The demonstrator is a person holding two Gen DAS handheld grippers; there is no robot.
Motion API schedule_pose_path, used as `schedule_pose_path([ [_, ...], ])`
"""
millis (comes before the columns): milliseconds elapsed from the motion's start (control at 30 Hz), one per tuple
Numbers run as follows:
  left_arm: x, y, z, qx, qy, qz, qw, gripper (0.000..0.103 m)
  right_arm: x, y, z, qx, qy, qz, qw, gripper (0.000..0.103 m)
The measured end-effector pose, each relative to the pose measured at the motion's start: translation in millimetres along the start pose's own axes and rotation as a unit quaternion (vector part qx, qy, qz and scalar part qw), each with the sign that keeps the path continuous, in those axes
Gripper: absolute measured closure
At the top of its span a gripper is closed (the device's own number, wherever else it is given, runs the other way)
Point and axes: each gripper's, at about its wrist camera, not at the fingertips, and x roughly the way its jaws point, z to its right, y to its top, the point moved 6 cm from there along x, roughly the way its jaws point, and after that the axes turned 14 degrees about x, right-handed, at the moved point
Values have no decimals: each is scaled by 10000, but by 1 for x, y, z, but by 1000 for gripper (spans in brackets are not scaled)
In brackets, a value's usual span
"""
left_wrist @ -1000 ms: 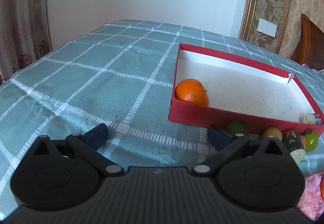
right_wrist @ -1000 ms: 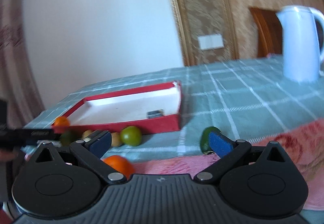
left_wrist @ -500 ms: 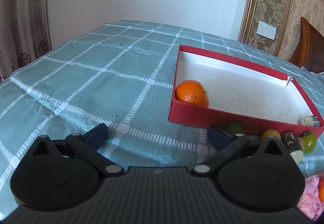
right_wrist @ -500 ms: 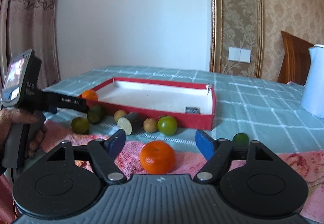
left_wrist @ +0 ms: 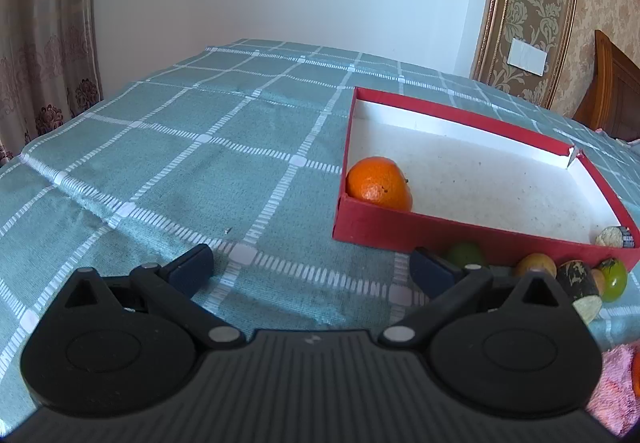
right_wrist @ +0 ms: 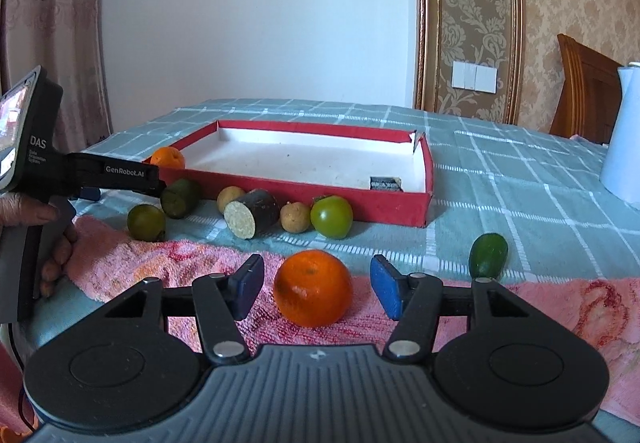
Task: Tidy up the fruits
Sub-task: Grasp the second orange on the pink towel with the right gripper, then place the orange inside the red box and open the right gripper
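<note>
Orange [right_wrist: 313, 287] between right claw [right_wrist: 318, 285] pads, untouched

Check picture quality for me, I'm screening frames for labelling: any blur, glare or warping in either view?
Left wrist view: sharp, fisheye bends the red box, corners vignetted. Right wrist view: sharp, the orange crisp, straight wall trim bowed, no glare.

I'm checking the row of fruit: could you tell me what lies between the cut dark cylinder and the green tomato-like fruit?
One small tan round fruit, between the cut dark cylinder and green fruit, in the right wrist view.

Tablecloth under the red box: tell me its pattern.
Teal tablecloth with a white grid check; clearest in the left wrist view.
</note>
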Motion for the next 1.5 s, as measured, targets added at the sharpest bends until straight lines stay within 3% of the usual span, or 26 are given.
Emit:
schedule_pose_path([
  [200,0,0,0,5,3,-1,10000,0,4,-3,0,81,108,-95,9999,59],
  [1000,0,0,0,-32,24,23,10000,0,2,9,-1,264,250,92,9993,61],
  [1267,-5,0,9,276,-50,139,9995,0,11,49,-4,212,248,376,9988,61],
  [1500,-3,0,10,338,-76,75,9994,0,50,93,-5,190,101,341,9992,61],
])
